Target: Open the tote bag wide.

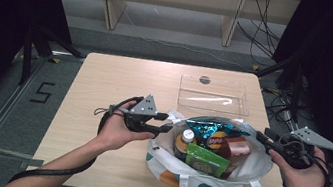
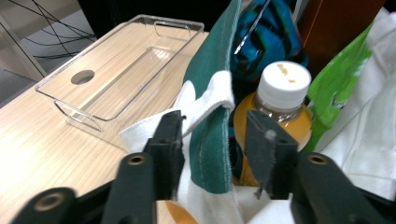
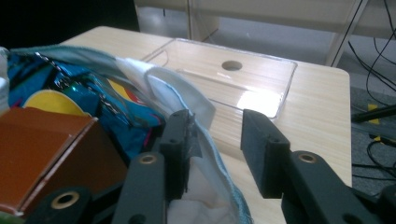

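Observation:
A white and green tote bag (image 1: 254, 164) stands open at the table's front edge. It holds an orange drink bottle (image 1: 186, 140) with a white cap, a blue chip packet (image 1: 213, 131), a green packet (image 1: 206, 160) and a brown box (image 1: 240, 146). My left gripper (image 1: 168, 123) is at the bag's left rim. In the left gripper view the rim cloth (image 2: 210, 140) hangs between the jaws, with a gap on the bottle (image 2: 280, 107) side. My right gripper (image 1: 261, 138) is at the right rim. There the rim (image 3: 182, 88) lies against one jaw and the other stands apart.
A clear plastic tray (image 1: 212, 94) sits empty just behind the bag, over a round hole in the tabletop. The wooden table (image 1: 106, 79) is bare on its left half. Shelving and cables lie on the floor beyond the far edge.

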The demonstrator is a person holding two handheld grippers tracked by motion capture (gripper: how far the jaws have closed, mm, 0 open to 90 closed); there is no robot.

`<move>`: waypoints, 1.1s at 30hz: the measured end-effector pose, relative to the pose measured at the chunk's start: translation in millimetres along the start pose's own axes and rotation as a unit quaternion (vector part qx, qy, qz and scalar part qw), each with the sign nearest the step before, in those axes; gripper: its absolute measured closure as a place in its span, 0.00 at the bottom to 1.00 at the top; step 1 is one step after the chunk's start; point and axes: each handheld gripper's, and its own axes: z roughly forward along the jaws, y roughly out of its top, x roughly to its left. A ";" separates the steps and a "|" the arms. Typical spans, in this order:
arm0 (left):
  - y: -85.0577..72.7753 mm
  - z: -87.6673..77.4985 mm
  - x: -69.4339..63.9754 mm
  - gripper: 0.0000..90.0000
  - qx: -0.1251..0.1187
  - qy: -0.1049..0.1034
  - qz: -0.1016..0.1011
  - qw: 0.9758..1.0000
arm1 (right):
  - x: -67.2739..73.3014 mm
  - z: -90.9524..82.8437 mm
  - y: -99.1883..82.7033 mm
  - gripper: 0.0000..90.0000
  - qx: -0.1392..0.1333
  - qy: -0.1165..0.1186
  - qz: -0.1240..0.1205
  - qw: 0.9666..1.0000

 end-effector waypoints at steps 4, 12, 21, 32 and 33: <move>-1.0 4.7 1.8 0.80 0.011 -0.005 0.012 1.000 | -1.8 5.3 -2.4 0.82 0.006 0.012 -0.007 1.000; 7.3 3.2 1.5 0.95 0.007 0.024 0.017 1.000 | 2.8 3.2 2.9 0.97 0.023 0.005 -0.014 1.000; -9.0 25.0 4.8 0.96 0.010 0.034 -0.028 0.999 | 11.1 16.4 -2.9 0.99 0.023 -0.028 -0.047 0.998; -22.4 47.7 2.8 0.96 0.054 0.058 0.016 0.997 | 0.0 37.2 -17.9 0.99 0.053 -0.038 -0.045 0.997; -23.5 48.6 3.3 0.96 0.055 0.058 0.015 0.997 | -1.0 38.6 -20.3 0.99 0.058 -0.037 -0.038 0.997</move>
